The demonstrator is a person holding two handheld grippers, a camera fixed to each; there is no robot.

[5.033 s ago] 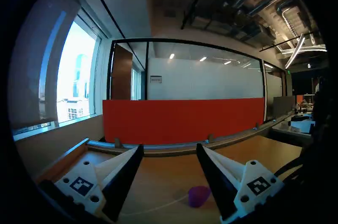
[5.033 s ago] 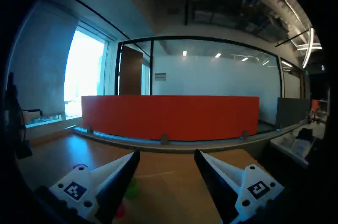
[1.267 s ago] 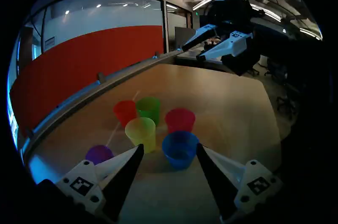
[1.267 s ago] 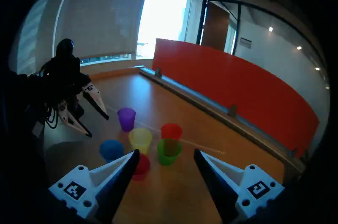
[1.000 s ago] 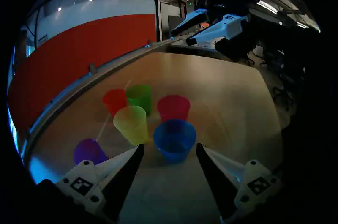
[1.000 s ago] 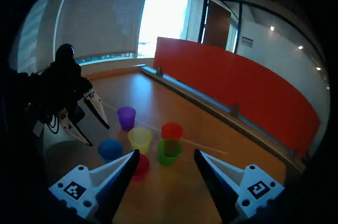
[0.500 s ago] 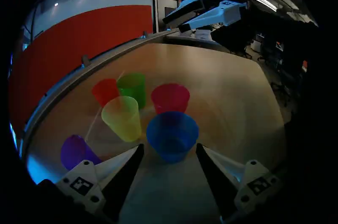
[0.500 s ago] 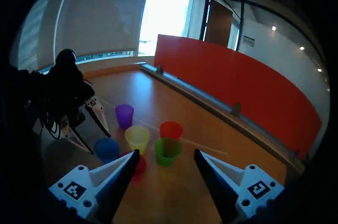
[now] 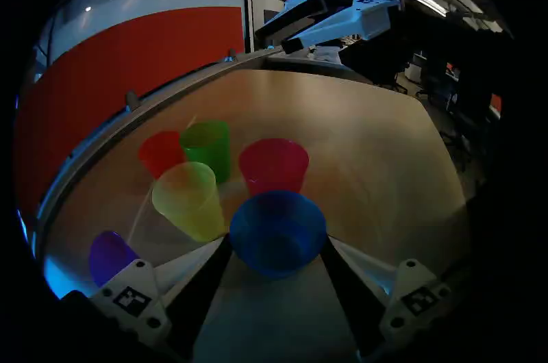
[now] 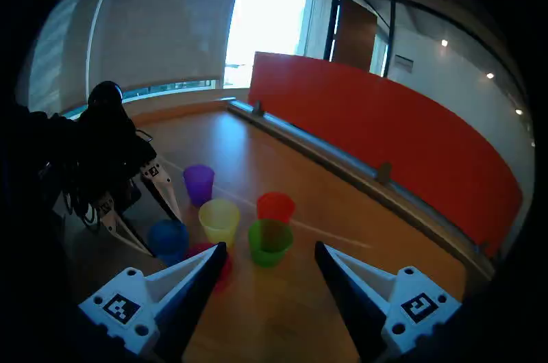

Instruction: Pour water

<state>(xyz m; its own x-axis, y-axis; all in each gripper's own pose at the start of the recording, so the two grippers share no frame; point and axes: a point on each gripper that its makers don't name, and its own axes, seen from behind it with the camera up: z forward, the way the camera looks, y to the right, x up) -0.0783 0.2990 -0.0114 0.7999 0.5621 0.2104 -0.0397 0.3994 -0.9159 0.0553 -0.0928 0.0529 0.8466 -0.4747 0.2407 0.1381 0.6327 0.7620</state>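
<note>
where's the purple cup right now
In the left gripper view, the purple cup stands at lower left, just left of the yellow cup.

blue cup (image 9: pixel 277 234), yellow cup (image 9: pixel 188 200), green cup (image 9: pixel 205 147): translucent plastic, smooth, slight gloss; worktop (image 9: pixel 370 144): wood-look, smooth, soft sheen; left claw (image 9: pixel 274 245): white matt plastic, black inner faces; red partition (image 9: pixel 103 82): matt, even colour

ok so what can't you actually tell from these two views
- Water in the cups: too dim in both views, even inside the blue cup.
- Left gripper fingertips: left gripper view, behind the blue cup's rim; contact unclear.
- Pink cup: right gripper view, mostly behind the right gripper's finger.
- Purple cup: left gripper view, partly behind a finger.
</note>
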